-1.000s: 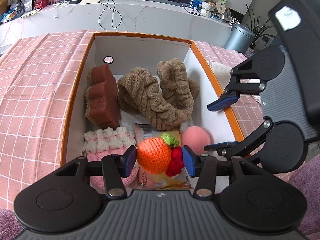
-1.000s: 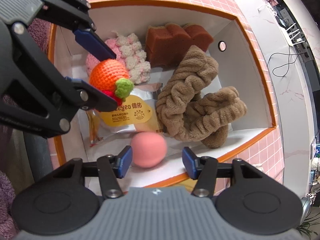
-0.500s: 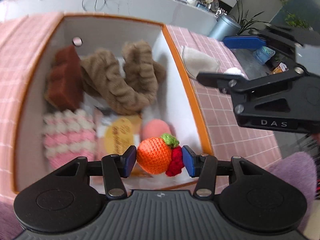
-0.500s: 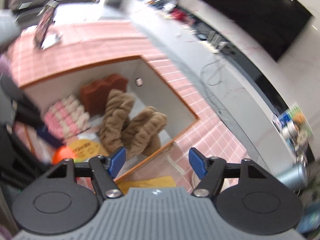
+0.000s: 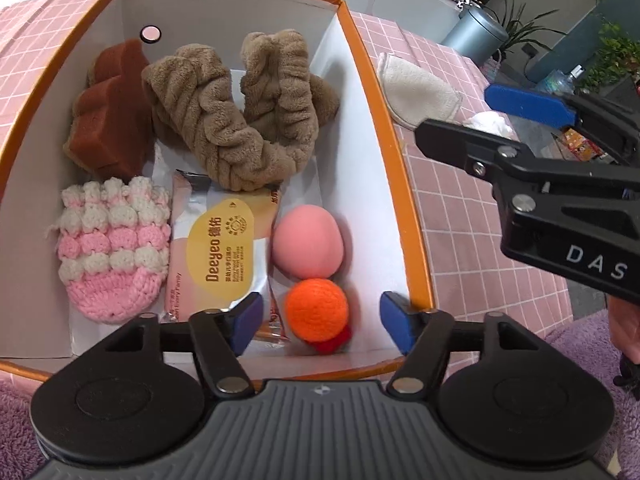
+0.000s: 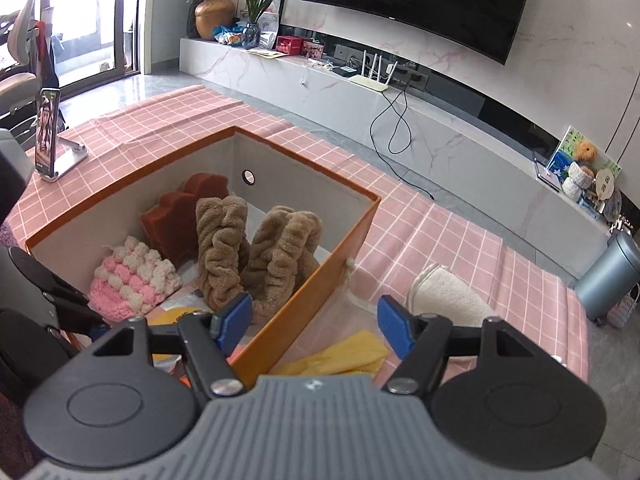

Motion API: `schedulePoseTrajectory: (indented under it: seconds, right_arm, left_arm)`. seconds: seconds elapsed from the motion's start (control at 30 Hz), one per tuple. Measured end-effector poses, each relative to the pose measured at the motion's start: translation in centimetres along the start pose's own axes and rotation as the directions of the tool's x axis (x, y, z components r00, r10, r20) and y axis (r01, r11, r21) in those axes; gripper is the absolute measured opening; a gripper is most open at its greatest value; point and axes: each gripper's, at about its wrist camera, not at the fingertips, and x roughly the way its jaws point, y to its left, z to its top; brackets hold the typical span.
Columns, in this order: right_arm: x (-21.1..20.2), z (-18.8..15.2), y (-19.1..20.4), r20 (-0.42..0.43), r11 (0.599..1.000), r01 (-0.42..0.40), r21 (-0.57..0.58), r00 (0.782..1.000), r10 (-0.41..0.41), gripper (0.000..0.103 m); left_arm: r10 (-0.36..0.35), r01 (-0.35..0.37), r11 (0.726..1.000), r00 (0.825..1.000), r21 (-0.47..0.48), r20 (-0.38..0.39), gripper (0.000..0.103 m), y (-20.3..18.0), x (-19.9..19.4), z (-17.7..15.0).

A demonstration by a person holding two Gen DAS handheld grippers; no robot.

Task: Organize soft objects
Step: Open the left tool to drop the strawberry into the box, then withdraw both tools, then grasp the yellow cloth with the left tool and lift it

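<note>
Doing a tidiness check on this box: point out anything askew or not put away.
Two soft items still lie outside the orange box on the pink cloth: a cream cloth and a yellow cloth. Inside, the wipes packet lies partly under the brown headband. No damage shows.

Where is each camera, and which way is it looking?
Left wrist: sits on the left tool, looking down into the orange box at the crochet orange; its open blue fingers and the right tool show.
Right wrist: sits on the right tool, looking across the box corner toward the TV wall; its open fingers show.
Shared: box, brown headbands, white cloth.
</note>
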Motion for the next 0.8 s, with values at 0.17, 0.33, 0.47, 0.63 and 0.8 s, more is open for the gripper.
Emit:
schedulePoseTrajectory:
  seconds: [0.17, 0.33, 0.47, 0.63, 0.8]
  right_arm:
    - [-0.3, -0.5, -1.0, 0.006, 0.999, 0.000, 0.048, 1.000, 0.000, 0.069]
    - [-0.8, -1.2, -2.4, 0.014, 0.994, 0.023, 0.103, 1.000, -0.025, 0.075]
    - [-1.5, -2.0, -3.8, 0.027, 0.983, 0.046, 0.178, 0.998, -0.052, 0.075]
    - [-2.9, -3.2, -5.4, 0.084, 0.957, 0.055, 0.286, 0.993, -0.083, 0.082]
    - [-4.1, -4.6, -6.2, 0.140, 0.931, 0.164, 0.326, 0.966, -0.219, 0.092]
  left_arm:
    - [0.007, -0.006, 1.000, 0.999, -0.018, 0.035, 0.084, 0.1, -0.5, 0.2]
    - [0.024, -0.026, 1.000, 0.994, 0.013, 0.108, 0.084, -0.4, -2.3, 0.5]
    - [0.020, -0.031, 0.999, 0.966, 0.041, 0.257, 0.083, -1.4, -4.5, 0.7]
    - [0.026, -0.091, 0.987, 0.901, 0.132, 0.432, 0.081, -3.9, -6.6, 1.2]
    - [0.020, -0.137, 0.969, 0.872, 0.206, 0.488, 0.081, -6.4, -6.5, 1.6]
